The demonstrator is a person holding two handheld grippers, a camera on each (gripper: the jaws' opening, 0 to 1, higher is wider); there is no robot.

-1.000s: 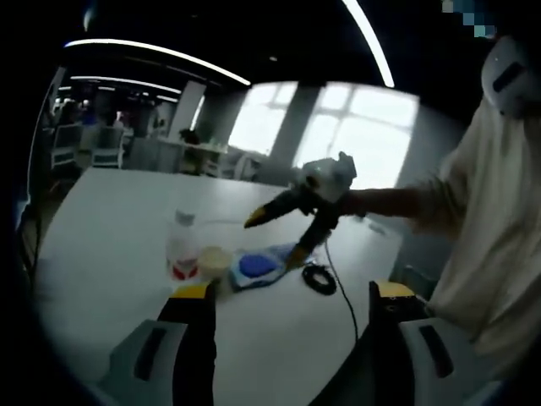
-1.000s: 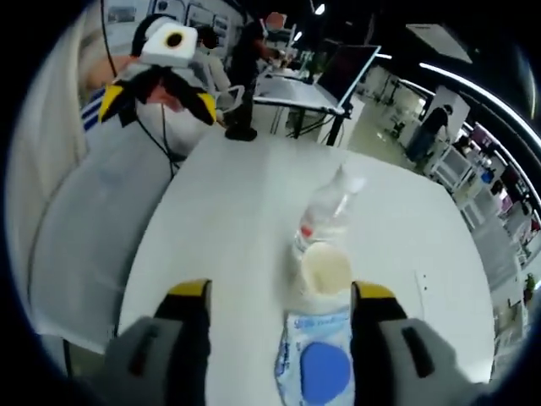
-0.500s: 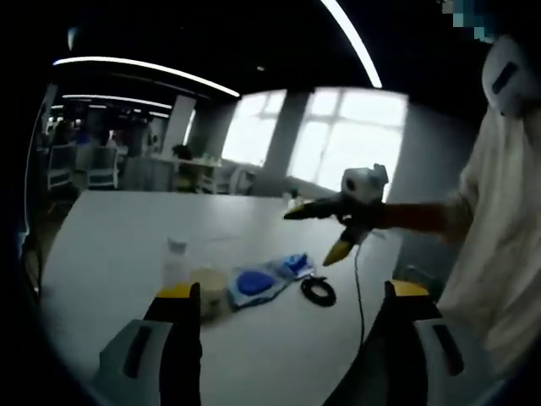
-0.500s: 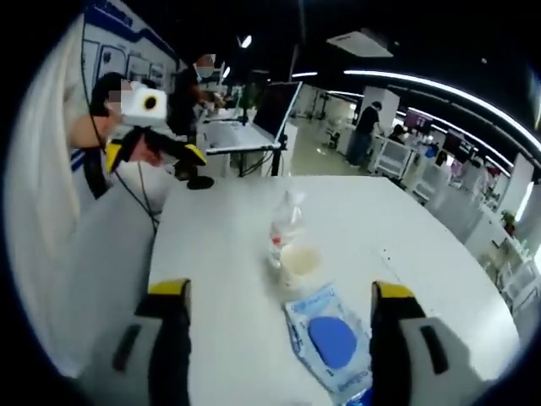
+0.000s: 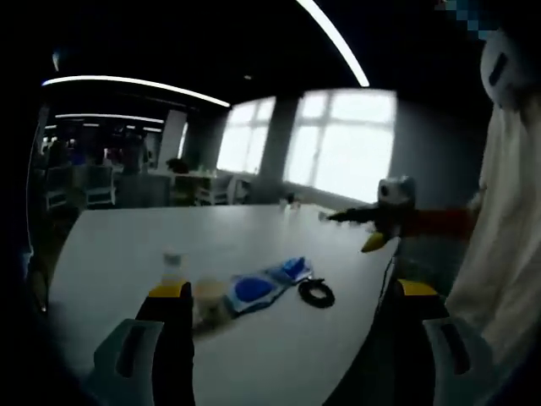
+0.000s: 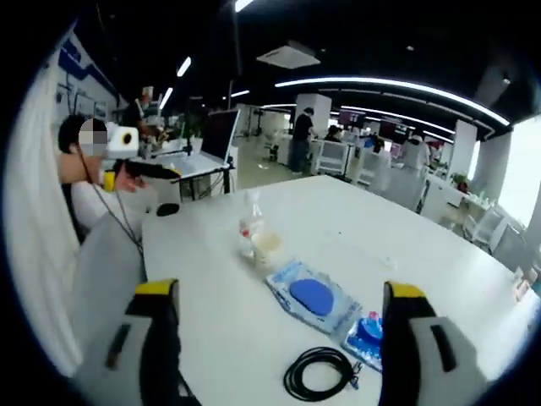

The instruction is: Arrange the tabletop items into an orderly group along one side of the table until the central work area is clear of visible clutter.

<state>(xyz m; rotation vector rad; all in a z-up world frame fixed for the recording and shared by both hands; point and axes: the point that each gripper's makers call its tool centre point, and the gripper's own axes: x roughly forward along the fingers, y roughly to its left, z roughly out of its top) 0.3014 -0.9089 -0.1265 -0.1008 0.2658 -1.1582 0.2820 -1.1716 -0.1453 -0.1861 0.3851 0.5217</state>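
Now pulled back from the table, both grippers, left [image 5: 292, 296] and right [image 6: 275, 292], hang with jaws spread and empty; bottle [image 6: 250, 225], cup [image 6: 267, 247], wipes packet [image 6: 314, 296] and coiled cable [image 6: 319, 373] lie ahead in one row, suggesting the tidying is nearly finished.

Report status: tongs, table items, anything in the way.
Both tongs open, empty, off the table. Bottle, cup, blue packet, coiled cable lie in a loose row, ungrouped. Nothing blocking.

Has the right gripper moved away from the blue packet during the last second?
Yes. In the left gripper view the right gripper now hangs past the table edge, well off the blue packet; before, it hovered right over the packet.
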